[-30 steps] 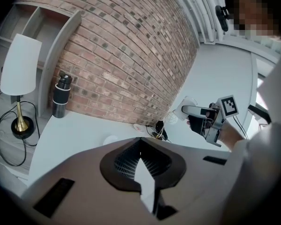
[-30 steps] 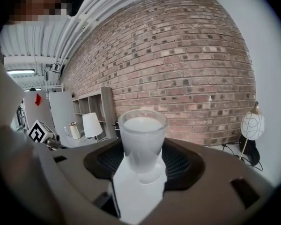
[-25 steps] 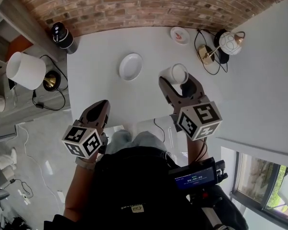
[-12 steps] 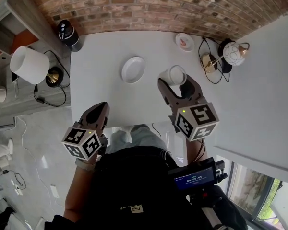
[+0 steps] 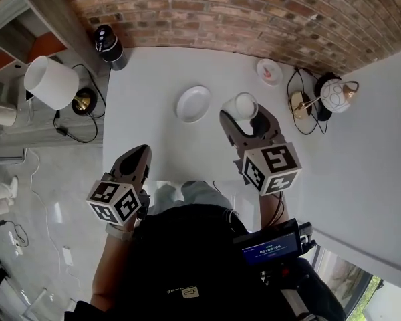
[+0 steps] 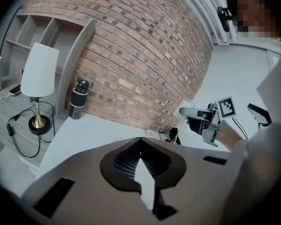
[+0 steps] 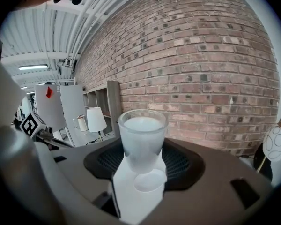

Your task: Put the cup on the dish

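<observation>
Head view: the right gripper (image 5: 246, 116), pinching the cup (image 5: 244, 105), has edged nearer the dish (image 5: 193, 103); bare worktop (image 5: 154, 122) separates them.

Left gripper view: the left gripper (image 6: 140, 141) is pressed together near the worktop's near-left corner.

Right gripper view: the cup stands upright between the jaws.

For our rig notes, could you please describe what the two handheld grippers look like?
The left gripper and the right gripper both have brown jaws that taper toward the tips. Each carries a white cube printed with black square markers. The person holding them wears a black top.
</observation>
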{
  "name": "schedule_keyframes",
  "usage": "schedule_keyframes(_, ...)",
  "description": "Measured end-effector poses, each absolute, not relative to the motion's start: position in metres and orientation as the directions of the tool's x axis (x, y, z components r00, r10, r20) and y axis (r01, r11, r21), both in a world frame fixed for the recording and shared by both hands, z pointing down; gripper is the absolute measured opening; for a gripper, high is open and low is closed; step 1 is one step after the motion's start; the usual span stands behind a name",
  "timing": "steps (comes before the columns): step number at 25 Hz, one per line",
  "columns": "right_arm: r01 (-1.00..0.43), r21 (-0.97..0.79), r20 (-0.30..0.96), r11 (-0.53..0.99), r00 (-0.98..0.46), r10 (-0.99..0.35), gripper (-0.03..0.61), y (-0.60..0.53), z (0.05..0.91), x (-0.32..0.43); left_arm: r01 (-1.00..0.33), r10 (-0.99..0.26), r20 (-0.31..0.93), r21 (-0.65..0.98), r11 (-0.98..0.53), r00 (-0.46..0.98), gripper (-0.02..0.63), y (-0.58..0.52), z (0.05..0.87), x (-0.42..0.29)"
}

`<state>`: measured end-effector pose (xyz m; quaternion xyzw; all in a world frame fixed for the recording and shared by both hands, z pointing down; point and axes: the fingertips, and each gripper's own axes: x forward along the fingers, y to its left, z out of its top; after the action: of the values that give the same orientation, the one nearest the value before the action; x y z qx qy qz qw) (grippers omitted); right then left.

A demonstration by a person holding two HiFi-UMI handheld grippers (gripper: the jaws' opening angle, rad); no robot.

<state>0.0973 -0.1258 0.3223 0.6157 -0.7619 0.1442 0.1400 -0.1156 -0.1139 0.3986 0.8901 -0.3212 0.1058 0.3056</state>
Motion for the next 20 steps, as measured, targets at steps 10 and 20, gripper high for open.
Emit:
schedule_keyframes(10,-0.962,-0.026,0.4,0.271,-0.259,-0.879,0.258,-0.162,0.334,0.097,-0.702,-0.573,0.407,0.444,-0.556,0.711,0.005,-0.124,0.398,-0.127)
schedule_keyframes(20,-0.956,-0.018,0.422,0.293,-0.273,-0.865,0.258,-0.19,0.361,0.105,-0.769,-0.628,0.446,0.415,-0.487,0.638,0.005,-0.126,0.402,-0.147)
